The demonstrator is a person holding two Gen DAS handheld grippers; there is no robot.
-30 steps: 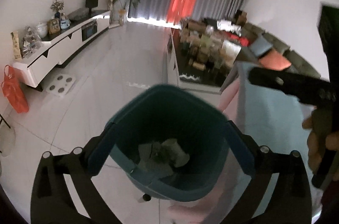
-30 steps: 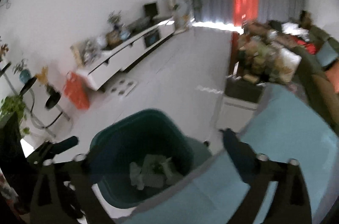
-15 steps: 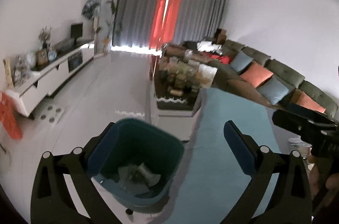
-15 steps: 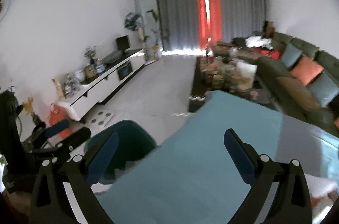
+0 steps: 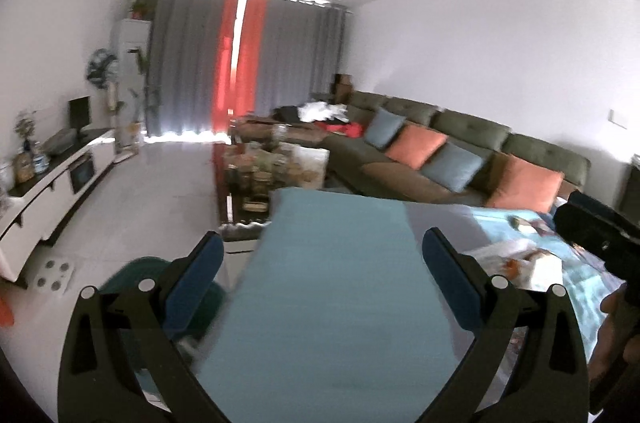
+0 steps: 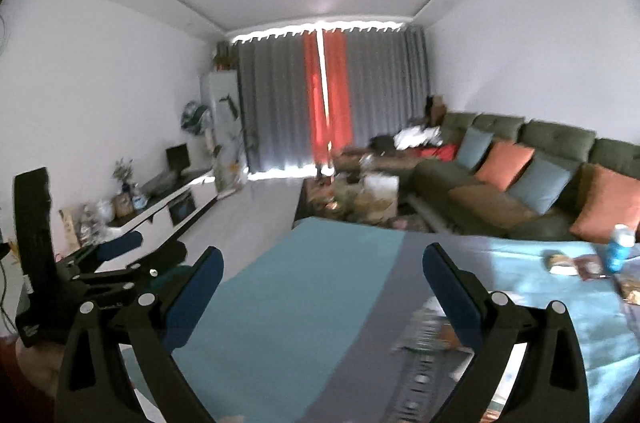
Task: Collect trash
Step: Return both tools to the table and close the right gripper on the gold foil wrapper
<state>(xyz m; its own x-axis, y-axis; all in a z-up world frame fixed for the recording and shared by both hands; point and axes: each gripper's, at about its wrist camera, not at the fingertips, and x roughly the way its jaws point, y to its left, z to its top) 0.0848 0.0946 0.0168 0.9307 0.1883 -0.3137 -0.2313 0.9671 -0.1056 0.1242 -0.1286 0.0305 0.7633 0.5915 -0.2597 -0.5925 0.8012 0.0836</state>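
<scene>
While both pairs of fingers stand spread wide with nothing between them, the left gripper (image 5: 322, 255) hangs over the near end of the worktop (image 5: 332, 287), whose teal cloth fills the gap between its fingers and runs away ahead to a straight far edge. Outside the left finger (image 5: 192, 283), lower down and off the worktop's left edge, sits the dark green trash bin (image 5: 136, 271) on the pale floor (image 5: 160, 191) — only part of its rim shows, the rest hidden behind the finger, and its contents cannot be seen. Open floor stretches ahead and left of that finger towards the curtains (image 5: 240, 63).

The right gripper (image 6: 322, 259) is likewise released and empty, over the same cloth. Beyond its right finger (image 6: 452, 287), well apart, lie small scraps of litter (image 6: 560, 261) and a blue bottle (image 6: 618, 249) near the worktop's far right side; what the scraps are is too blurred to tell. Beneath the right finger a printed patch on the cloth (image 6: 420, 355) carries lettering, but motion blur leaves it unreadable. Left of its left finger the other gripper appears, cut off by the frame's edge. A sofa (image 6: 520, 175) with orange and blue cushions lines the room ahead and right.
</scene>
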